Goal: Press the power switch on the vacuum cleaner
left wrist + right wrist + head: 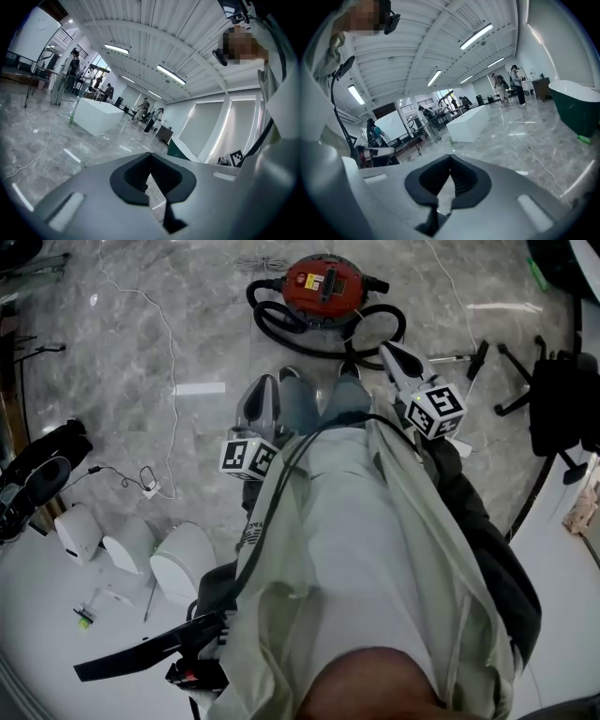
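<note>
The red round vacuum cleaner [323, 285] stands on the marble floor ahead of the person's feet, its black hose [281, 329] coiled around it. My left gripper [264, 382] is held close to the body, well short of the vacuum, shut and empty. My right gripper [386, 350] is raised to the right of the knees, nearer the hose, also shut on nothing. In the left gripper view the left gripper [150, 157] points across the hall, and in the right gripper view the right gripper [450, 160] does the same; neither shows the vacuum. No switch can be made out.
White rounded housings [131, 545] and a thin white cable [169, 381] lie on the floor at left. A black office chair [553, 399] stands at right. A long white counter [96, 115] and several people stand far off; a dark green tub [576, 105] is at right.
</note>
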{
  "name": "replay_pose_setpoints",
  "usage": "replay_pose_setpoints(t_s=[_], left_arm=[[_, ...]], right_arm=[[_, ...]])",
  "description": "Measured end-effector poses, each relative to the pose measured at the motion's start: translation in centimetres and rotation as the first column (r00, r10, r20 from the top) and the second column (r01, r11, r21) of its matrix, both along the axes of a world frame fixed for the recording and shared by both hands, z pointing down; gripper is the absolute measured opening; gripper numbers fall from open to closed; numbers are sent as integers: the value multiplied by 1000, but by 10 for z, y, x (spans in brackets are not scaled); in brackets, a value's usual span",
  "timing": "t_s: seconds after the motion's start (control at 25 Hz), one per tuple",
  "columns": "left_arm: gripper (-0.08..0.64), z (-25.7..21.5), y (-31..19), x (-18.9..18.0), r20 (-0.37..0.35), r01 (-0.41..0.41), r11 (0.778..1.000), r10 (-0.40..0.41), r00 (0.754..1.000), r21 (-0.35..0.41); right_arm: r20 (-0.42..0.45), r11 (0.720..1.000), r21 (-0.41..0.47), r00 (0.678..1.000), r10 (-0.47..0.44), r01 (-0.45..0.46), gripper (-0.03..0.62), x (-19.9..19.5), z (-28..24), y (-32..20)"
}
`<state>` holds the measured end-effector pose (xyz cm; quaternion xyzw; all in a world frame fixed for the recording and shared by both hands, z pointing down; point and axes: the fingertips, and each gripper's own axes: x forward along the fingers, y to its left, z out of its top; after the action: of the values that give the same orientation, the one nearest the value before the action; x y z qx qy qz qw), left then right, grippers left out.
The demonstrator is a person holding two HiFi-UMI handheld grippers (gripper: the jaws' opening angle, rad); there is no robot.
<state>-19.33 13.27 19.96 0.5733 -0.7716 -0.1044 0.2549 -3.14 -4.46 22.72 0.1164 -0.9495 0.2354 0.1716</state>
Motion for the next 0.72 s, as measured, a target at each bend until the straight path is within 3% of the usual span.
replay_pose_setpoints(t_s=[0.2,0.36,0.56,0.72], left_arm=[[3,9,-26,-35,-18,-80,997,80,997,-1],[3,26,-46,-73,-16,-173,982,173,985,-77],[3,48,-64,-76,12,-329,931,335,942,-158],[3,105,-81,-86,-8,-398,881,409,912,-255]], right_arm=[[-52,995,33,994,99,-97,2,-3,4,-3],[-74,979,58,977,202,-198,2,-22,-2,-5],[-95,966,24,961,258,-257,2,-32,3,15],[-166,959,-33,948,273,-282,2,-40,47,30]])
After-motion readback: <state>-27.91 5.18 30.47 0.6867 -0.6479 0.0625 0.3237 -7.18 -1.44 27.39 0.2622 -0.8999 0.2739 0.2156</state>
